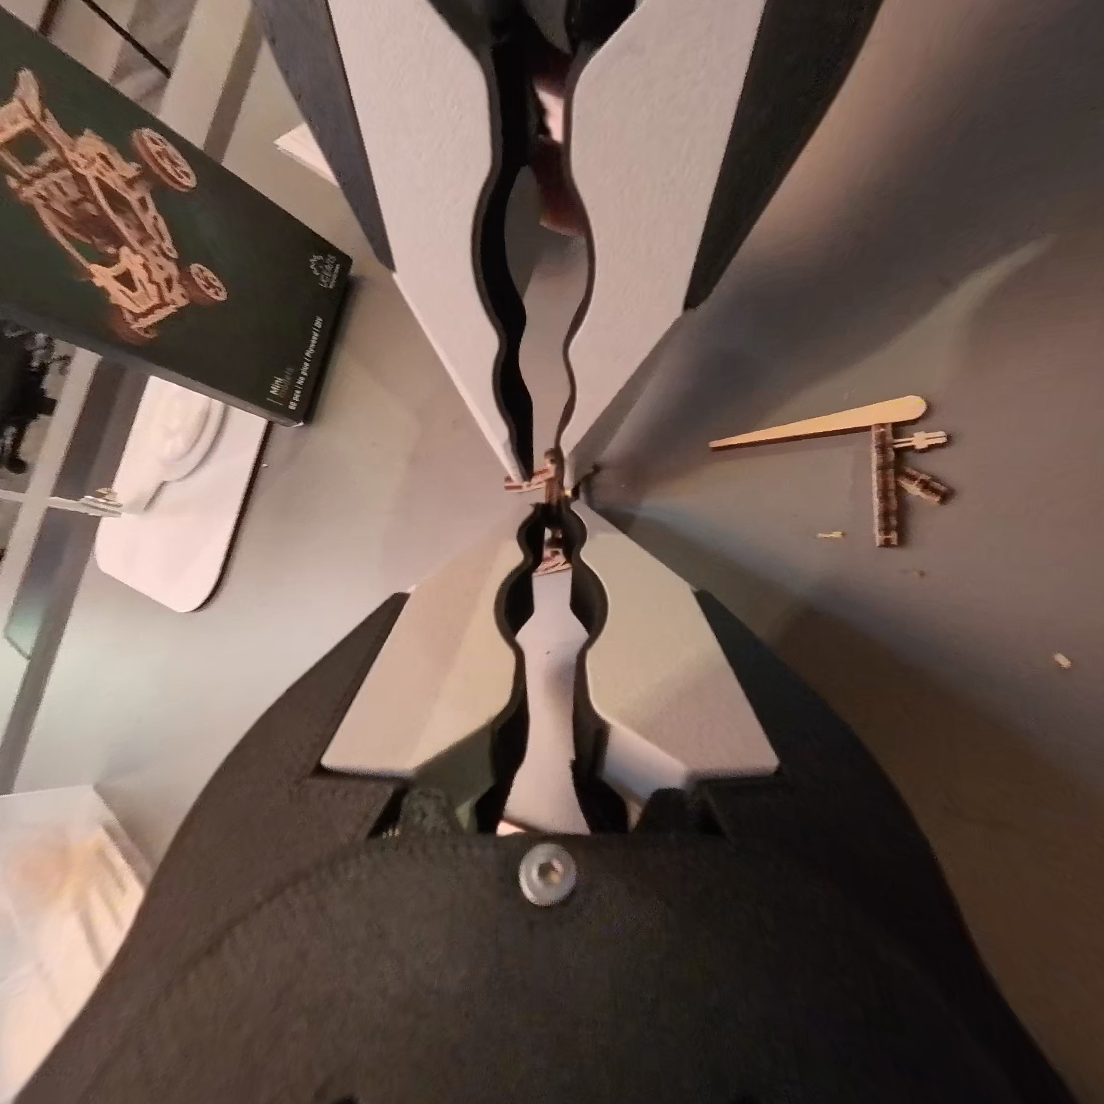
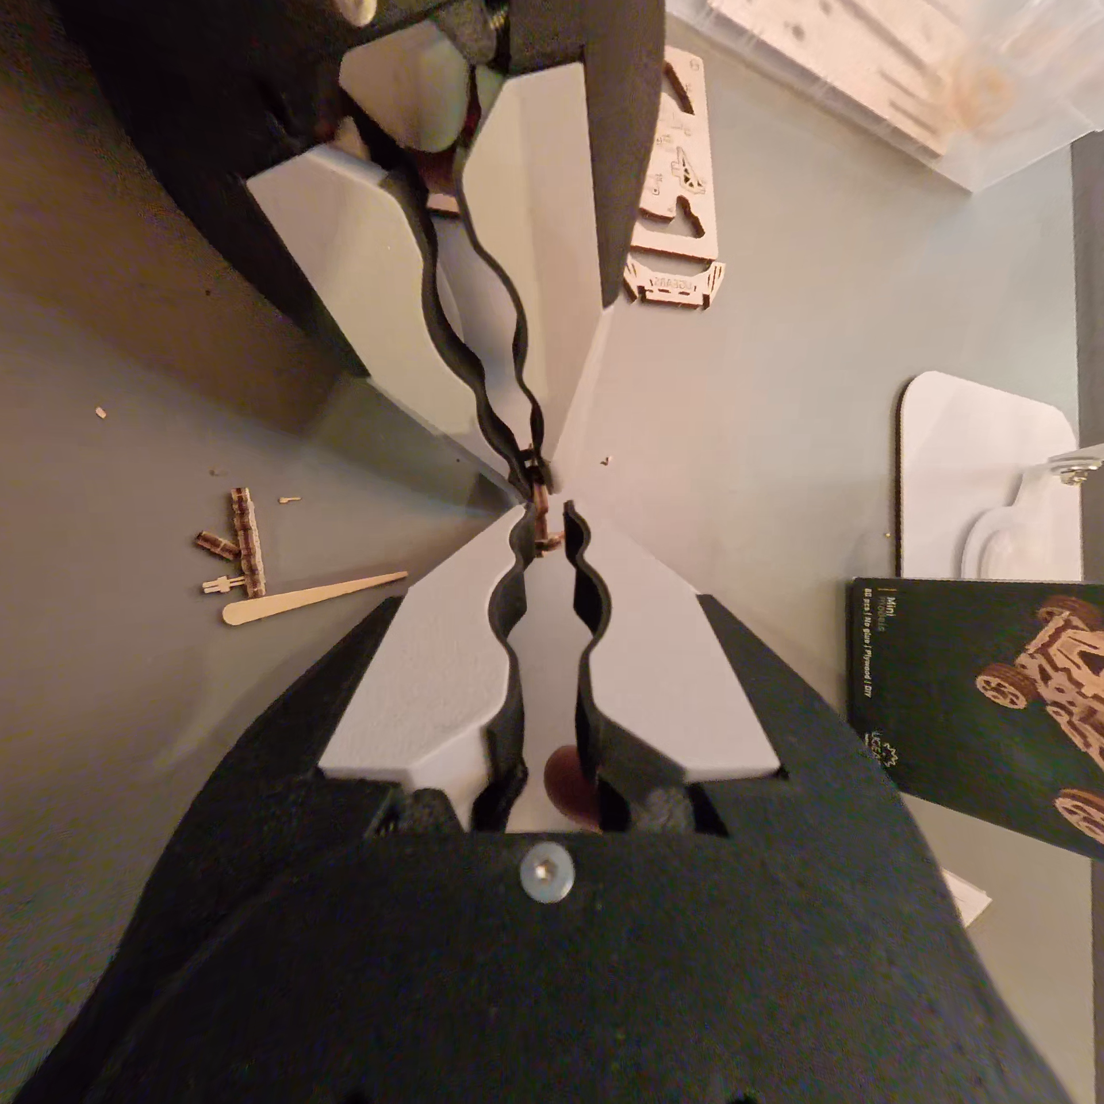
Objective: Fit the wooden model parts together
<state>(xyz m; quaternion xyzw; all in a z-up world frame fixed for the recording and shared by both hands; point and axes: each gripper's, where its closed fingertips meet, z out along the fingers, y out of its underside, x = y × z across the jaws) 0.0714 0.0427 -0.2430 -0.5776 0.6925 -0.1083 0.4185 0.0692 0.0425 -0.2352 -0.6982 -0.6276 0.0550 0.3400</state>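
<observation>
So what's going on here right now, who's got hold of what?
Two handheld grippers meet tip to tip over the grey table. The left gripper is clamped on a small wooden model part. The right gripper has its fingers either side of that part, but one pad stands clear of it, so it isn't gripping. Loose wooden pieces and a tapered stick lie off to the side.
</observation>
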